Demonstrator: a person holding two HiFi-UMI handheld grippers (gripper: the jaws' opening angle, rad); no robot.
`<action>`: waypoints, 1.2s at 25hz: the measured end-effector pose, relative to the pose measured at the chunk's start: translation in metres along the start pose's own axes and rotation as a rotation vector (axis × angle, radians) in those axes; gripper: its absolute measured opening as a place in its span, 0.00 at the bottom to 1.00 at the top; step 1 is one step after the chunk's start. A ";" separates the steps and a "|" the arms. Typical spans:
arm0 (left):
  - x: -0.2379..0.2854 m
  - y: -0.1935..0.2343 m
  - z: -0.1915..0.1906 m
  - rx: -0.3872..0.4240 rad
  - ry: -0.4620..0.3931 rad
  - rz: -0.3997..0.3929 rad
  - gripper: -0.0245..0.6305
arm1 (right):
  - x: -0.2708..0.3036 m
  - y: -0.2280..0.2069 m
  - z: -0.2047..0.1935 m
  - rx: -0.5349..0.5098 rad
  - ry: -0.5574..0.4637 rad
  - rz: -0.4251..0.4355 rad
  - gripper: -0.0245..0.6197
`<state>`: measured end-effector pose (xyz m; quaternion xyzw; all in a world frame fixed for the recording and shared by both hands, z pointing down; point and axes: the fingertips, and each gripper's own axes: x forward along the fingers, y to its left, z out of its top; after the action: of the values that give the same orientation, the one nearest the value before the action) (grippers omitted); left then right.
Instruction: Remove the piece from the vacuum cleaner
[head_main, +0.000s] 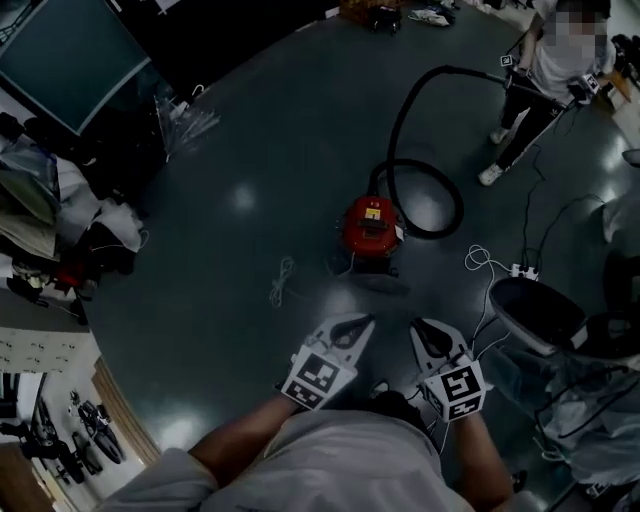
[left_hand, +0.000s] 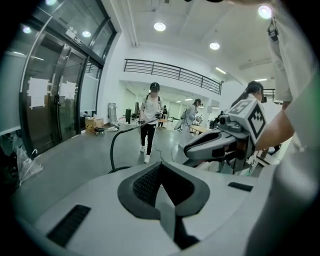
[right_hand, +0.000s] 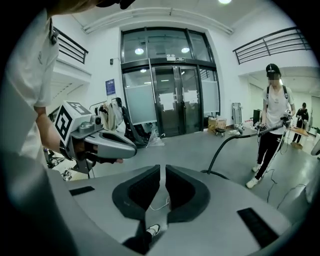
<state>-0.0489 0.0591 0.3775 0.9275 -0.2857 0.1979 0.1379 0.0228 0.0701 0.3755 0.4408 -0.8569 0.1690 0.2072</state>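
Note:
A red vacuum cleaner (head_main: 370, 225) stands on the dark floor ahead of me. Its black hose (head_main: 430, 190) loops beside it and runs up to a person (head_main: 560, 60) at the top right, who holds the far end. My left gripper (head_main: 358, 323) and right gripper (head_main: 418, 326) hover side by side in front of my body, short of the vacuum, both shut and empty. In the left gripper view the hose (left_hand: 114, 145) and the right gripper (left_hand: 220, 142) show. The right gripper view shows the hose (right_hand: 225, 145) and the left gripper (right_hand: 100, 142); the vacuum body is hidden there.
A white cable (head_main: 283, 280) lies on the floor left of the vacuum. A power strip (head_main: 520, 270) and a dark white-rimmed bin (head_main: 535, 310) sit at the right. Clothes and clutter (head_main: 60, 230) line the left edge. Glass doors (right_hand: 170, 100) stand behind.

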 end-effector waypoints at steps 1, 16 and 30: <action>0.008 0.012 -0.003 0.016 0.012 -0.019 0.05 | 0.012 -0.007 0.000 0.003 0.015 -0.012 0.07; 0.162 0.111 -0.112 0.129 0.206 -0.166 0.05 | 0.171 -0.097 -0.108 -0.131 0.310 0.009 0.07; 0.339 0.166 -0.380 0.375 0.551 -0.250 0.29 | 0.340 -0.170 -0.374 -0.460 0.605 0.202 0.20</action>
<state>0.0016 -0.0945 0.8884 0.8763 -0.0809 0.4711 0.0600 0.0614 -0.0805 0.8853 0.2267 -0.8117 0.1144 0.5260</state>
